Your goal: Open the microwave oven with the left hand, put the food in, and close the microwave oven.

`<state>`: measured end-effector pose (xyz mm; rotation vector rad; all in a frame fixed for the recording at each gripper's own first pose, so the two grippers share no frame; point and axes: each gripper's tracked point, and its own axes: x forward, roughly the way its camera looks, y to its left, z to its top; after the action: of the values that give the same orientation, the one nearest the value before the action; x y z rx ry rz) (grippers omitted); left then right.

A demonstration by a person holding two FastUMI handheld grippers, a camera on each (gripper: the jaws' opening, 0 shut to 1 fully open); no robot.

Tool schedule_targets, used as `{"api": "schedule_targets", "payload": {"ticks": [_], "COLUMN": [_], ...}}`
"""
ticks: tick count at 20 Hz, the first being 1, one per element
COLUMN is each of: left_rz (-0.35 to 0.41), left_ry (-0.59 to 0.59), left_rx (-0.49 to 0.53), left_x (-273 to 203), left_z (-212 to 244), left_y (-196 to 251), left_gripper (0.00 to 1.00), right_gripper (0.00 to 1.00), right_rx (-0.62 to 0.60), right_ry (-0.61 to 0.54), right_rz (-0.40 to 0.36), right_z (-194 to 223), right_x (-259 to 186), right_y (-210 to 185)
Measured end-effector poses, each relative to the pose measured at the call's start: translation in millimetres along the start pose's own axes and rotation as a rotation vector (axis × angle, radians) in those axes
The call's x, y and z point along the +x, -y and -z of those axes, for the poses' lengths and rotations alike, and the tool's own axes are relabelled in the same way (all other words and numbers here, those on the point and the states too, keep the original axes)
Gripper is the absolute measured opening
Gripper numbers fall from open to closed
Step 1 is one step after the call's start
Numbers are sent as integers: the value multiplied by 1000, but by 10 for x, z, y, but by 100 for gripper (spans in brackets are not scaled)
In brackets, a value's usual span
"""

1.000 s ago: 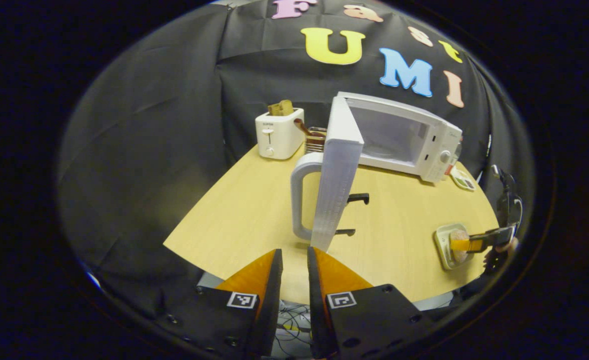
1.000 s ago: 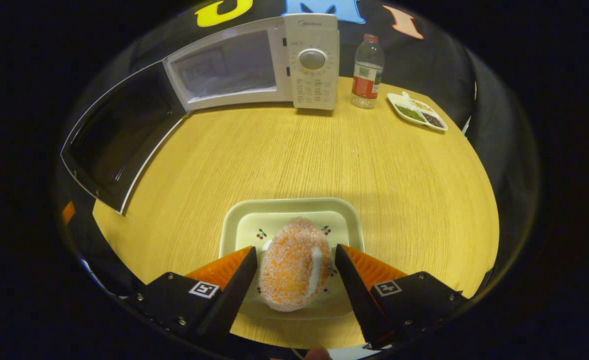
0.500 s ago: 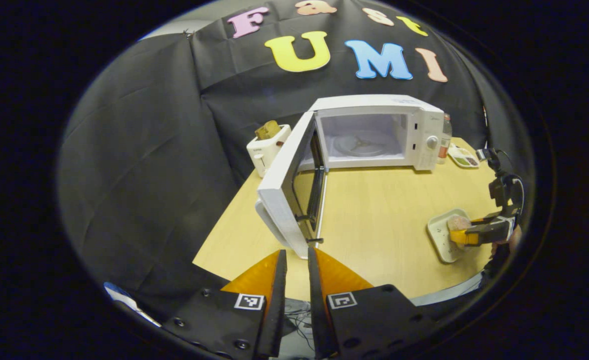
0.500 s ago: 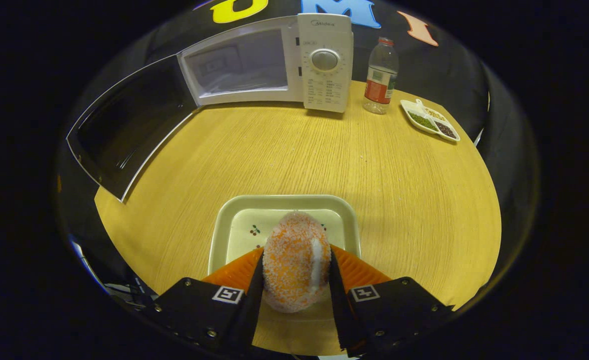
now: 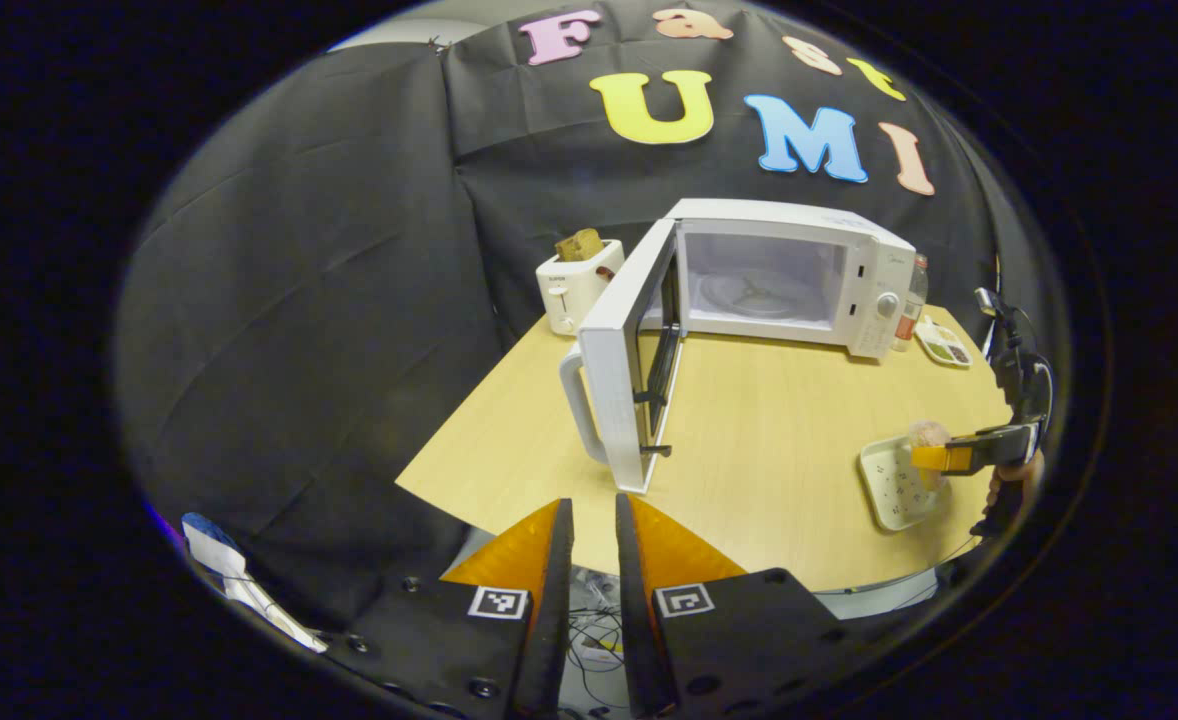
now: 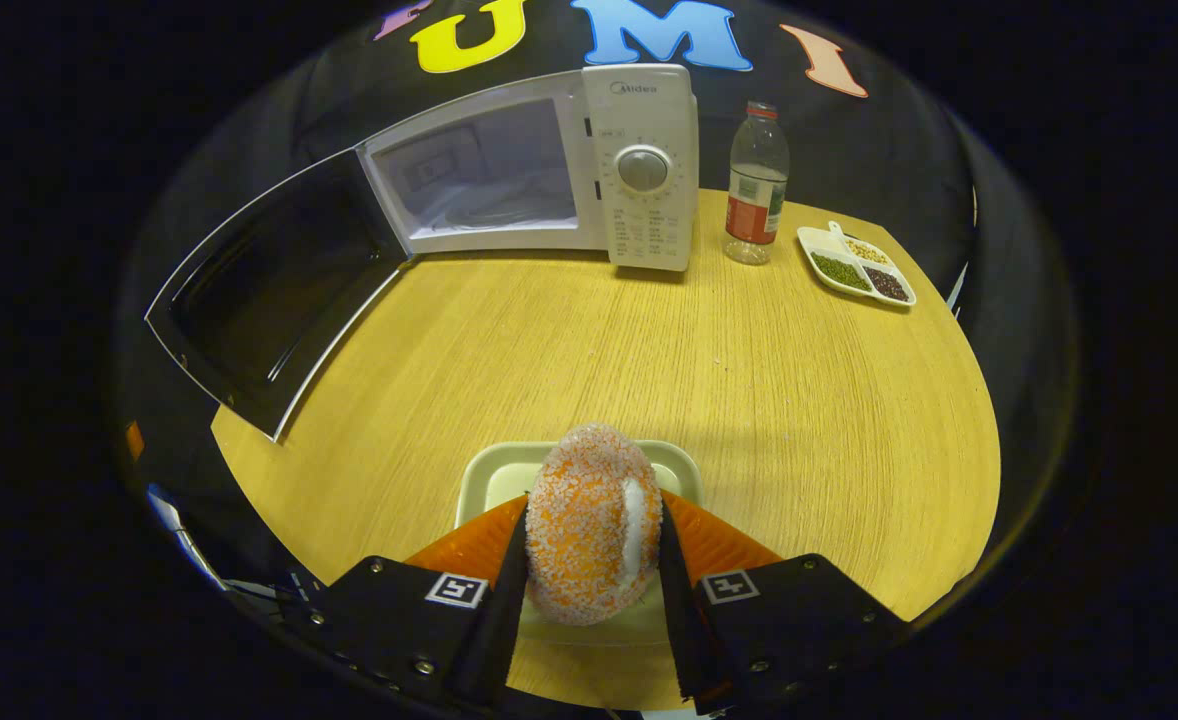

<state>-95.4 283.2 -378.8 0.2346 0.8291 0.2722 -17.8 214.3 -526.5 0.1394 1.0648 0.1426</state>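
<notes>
Counter [image 6: 749,400] carrying microwave [image 6: 639,170], door [image 6: 259,300] swung wide, cavity bare. Tray [image 6: 494,480] near front edge. Right claw [image 6: 591,560] clamped on sugared bun [image 6: 591,530], raised just above tray. Left claw [image 5: 594,560] nearly closed, gripping nothing, back off counter edge.

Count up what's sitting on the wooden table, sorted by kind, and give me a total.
Appliances: 2, the microwave with its door open, and the toaster.
Dishes: 2, the plate and the divided dish.
Bottles: 1, the bottle.
Food: 1, the bun, between the right gripper fingers, over the plate.
Total: 6.
</notes>
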Motion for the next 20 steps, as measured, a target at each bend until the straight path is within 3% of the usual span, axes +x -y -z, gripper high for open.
{"api": "schedule_targets", "payload": {"ticks": [5, 8, 9, 13, 20], "left_rz": [60, 144, 139, 110, 60], "left_ry": [74, 104, 118, 216, 245], "left_rx": [-23, -132, -151, -145, -241], "left_x": [-159, -184, -196, -373, -614], "left_z": [81, 26, -46, -422, -664], "left_y": [-102, -103, -184, -483, -866], "left_gripper": [33, 34, 31, 34, 35], "right_gripper": [63, 63, 63, 63, 63], "right_rx": [-15, 15, 18, -20, -64], "right_ry": [89, 162, 186, 254, 312], "right_rz": [9, 17, 8, -8, -14], "right_z": [-422, -765, -884, -1269, -1905], "right_x": [-215, -330, -351, -220, 566], "right_y": [-365, -598, -699, -954, -1267]}}
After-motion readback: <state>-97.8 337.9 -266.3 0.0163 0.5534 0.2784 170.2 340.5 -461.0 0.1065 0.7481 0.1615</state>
